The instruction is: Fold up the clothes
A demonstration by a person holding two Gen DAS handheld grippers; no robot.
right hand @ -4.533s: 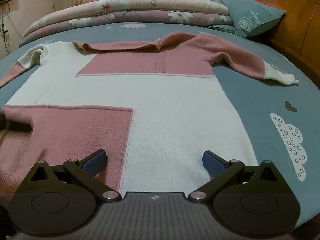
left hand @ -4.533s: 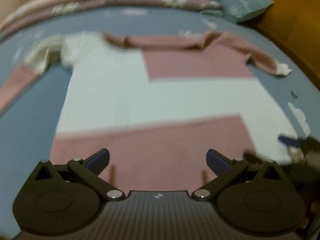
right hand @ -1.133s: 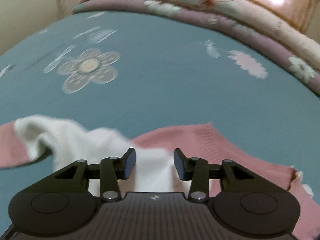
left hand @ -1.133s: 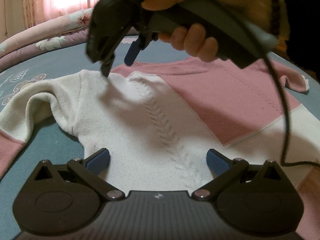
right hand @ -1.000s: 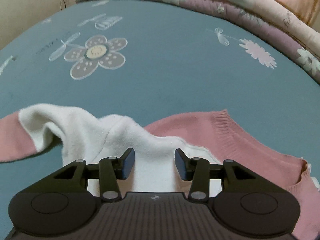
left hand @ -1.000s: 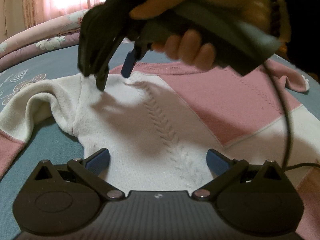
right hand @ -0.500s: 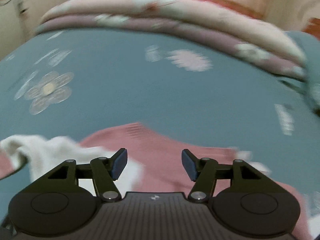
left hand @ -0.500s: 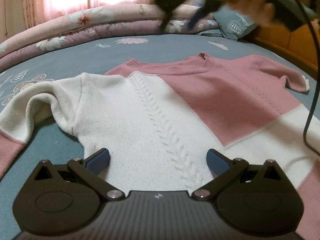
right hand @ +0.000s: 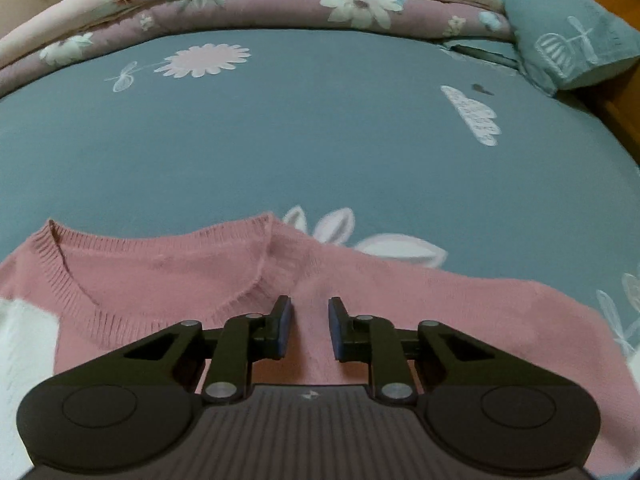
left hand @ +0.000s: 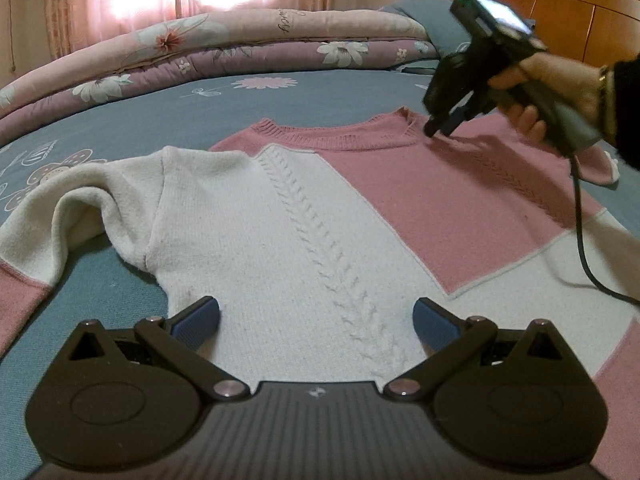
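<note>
Likely pinches too little knit: right gripper [right hand: 306, 326] closing over pink shoulder of sweater [right hand: 400, 304] beside collar [right hand: 256, 276], could slip free; left gripper [left hand: 316, 318] wide open, empty.

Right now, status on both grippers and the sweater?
Left gripper open over white chest. Right gripper closing at pink shoulder beside collar, not yet pinched. Sweater flat, unfolded. Nothing in the way.

A pink-and-white knit sweater [left hand: 320, 208] lies spread flat on the bed, its left sleeve bunched
</note>
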